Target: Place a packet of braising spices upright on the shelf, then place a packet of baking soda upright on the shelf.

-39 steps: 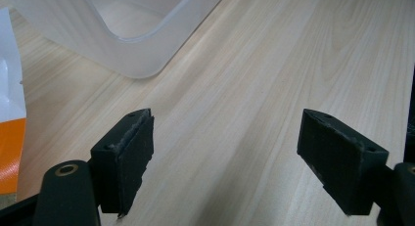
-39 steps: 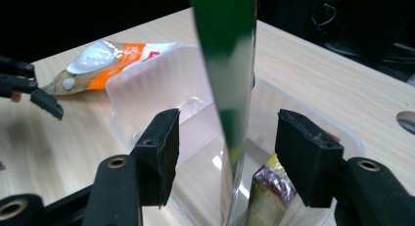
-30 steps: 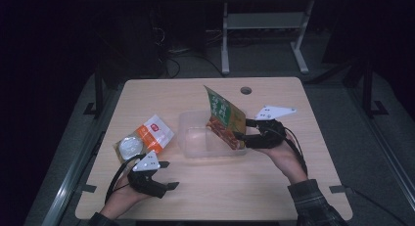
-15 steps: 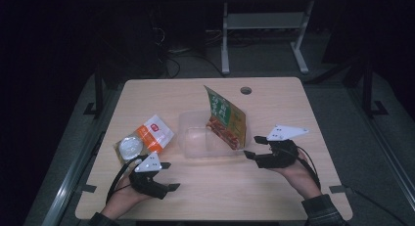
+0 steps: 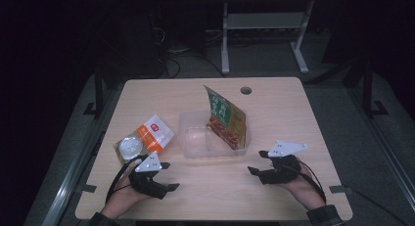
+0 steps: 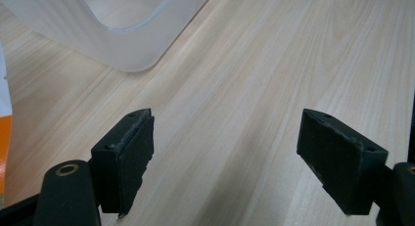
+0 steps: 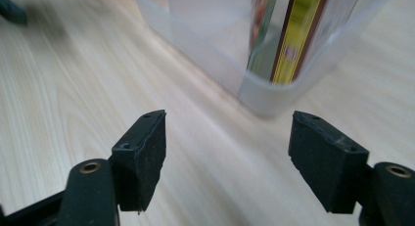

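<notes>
A clear plastic container (image 5: pixel 199 142) sits mid-table. A green and red snack packet (image 5: pixel 224 116) stands tilted inside it, against its right end. An orange and white packet (image 5: pixel 155 132) with a round white lid-like disc (image 5: pixel 130 147) lies to the left. My left gripper (image 5: pixel 170 176) rests open near the front left, its jaws (image 6: pixel 244 152) over bare wood short of the container's corner (image 6: pixel 122 35). My right gripper (image 5: pixel 255 162) is open at the front right; its jaws have just been opening, with nothing between them. In the right gripper view (image 7: pixel 227 147) it faces the container's corner (image 7: pixel 264 96) and the packet (image 7: pixel 298 30).
The wooden table (image 5: pixel 274 108) has a round cable hole (image 5: pixel 245 90) at the back. A metal stand (image 5: pixel 264 35) is on the floor behind the table. The surroundings are dark.
My right gripper has drawn back from the packet in the container toward the table's front right and sunk lower. Its jaws stand wider. The left gripper has stayed put.
</notes>
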`<state>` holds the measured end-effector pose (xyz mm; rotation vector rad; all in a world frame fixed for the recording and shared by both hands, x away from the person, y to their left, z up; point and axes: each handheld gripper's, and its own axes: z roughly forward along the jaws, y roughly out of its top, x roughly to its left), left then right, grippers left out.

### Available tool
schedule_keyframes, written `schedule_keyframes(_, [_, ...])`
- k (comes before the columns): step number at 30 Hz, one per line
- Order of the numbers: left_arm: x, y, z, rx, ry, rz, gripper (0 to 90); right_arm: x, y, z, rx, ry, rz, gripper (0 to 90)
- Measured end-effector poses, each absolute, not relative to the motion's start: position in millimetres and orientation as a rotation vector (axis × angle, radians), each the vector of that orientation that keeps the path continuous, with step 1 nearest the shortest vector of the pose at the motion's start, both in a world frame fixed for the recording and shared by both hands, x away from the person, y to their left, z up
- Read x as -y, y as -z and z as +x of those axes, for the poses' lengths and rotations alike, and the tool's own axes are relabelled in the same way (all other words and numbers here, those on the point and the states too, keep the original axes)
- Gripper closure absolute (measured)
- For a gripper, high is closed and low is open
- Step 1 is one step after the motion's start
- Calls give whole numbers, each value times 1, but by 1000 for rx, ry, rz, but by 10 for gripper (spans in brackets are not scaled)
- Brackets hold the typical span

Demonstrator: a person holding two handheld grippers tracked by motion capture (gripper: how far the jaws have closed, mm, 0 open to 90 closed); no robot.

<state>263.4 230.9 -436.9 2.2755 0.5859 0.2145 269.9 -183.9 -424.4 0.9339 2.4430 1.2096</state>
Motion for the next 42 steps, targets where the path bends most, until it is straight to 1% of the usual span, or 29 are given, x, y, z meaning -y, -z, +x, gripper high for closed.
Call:
schedule_keyframes(6, [-236, 435, 265, -587, -238, 2287, 214, 187, 433, 262, -2466, -1148, 953, 280])
schedule_keyframes(14, [-256, 424, 272, -638, -290, 2255, 230, 197, 439, 255, -2463, -1131, 994, 272])
schedule_keyframes(16, [-262, 421, 275, -668, -294, 2224, 231, 199, 439, 255, -2461, -1129, 1001, 272])
schedule_keyframes(19, [-277, 415, 283, -695, -337, 2221, 232, 200, 440, 256, -2459, -1134, 1010, 271])
schedule_keyframes(20, [-277, 415, 283, -695, -337, 2221, 232, 200, 440, 256, -2459, -1134, 1010, 271])
schedule_keyframes(23, [-293, 410, 291, -747, -364, 2194, 232, 200, 440, 257, -2461, -1133, 1010, 272])
schedule_keyframes(27, [-306, 408, 301, -788, -398, 2202, 232, 199, 441, 257, -2466, -1135, 1013, 271])
schedule_keyframes(34, [-318, 405, 319, -831, -432, 2207, 232, 198, 441, 258, -2473, -1139, 1009, 271])
schedule_keyframes(35, [-321, 407, 325, -862, -443, 2202, 231, 197, 441, 258, -2478, -1142, 1009, 271])
schedule_keyframes(42, [-331, 412, 347, -925, -479, 2183, 231, 197, 441, 258, -2480, -1146, 1006, 272])
